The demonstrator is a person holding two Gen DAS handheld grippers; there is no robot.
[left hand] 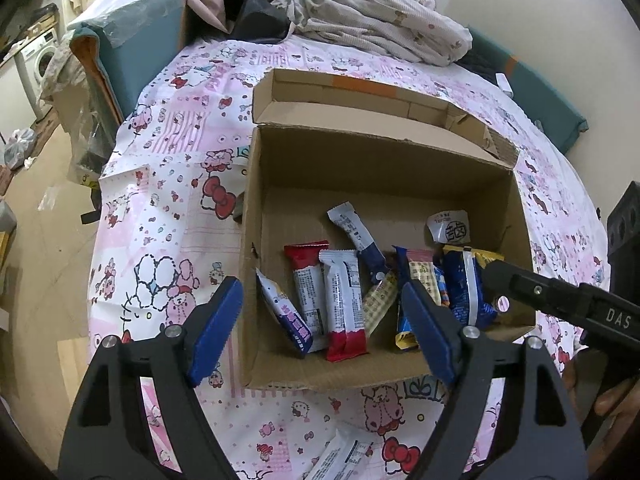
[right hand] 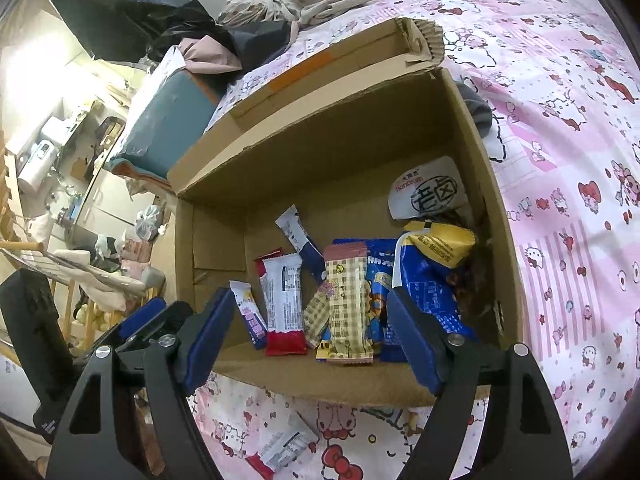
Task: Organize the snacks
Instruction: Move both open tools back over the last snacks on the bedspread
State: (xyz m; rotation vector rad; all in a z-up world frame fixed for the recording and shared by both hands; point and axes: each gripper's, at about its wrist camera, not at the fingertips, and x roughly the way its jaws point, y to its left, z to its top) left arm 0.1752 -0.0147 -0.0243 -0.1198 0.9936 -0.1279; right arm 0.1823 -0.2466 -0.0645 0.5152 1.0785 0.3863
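An open cardboard box (left hand: 372,376) (right hand: 312,184) sits on a pink cartoon-print cloth. It holds several snack packs: a red-and-white bar (left hand: 344,312) (right hand: 284,300), a checked yellow bar (right hand: 348,304), a blue bag (left hand: 468,288) (right hand: 424,296), a white pouch (left hand: 448,226) (right hand: 428,188). My left gripper (left hand: 322,332) is open and empty above the box's near wall. My right gripper (right hand: 308,336) is open and empty over the box's near edge; it also shows in the left wrist view (left hand: 552,300). One red-and-white snack (left hand: 340,456) (right hand: 280,448) lies on the cloth in front of the box.
Crumpled bedding (left hand: 380,20) lies behind the box. A teal cushion (left hand: 136,40) is at the far left, with a cluttered floor (left hand: 36,208) to the left. A dark grey item (right hand: 476,108) lies right of the box.
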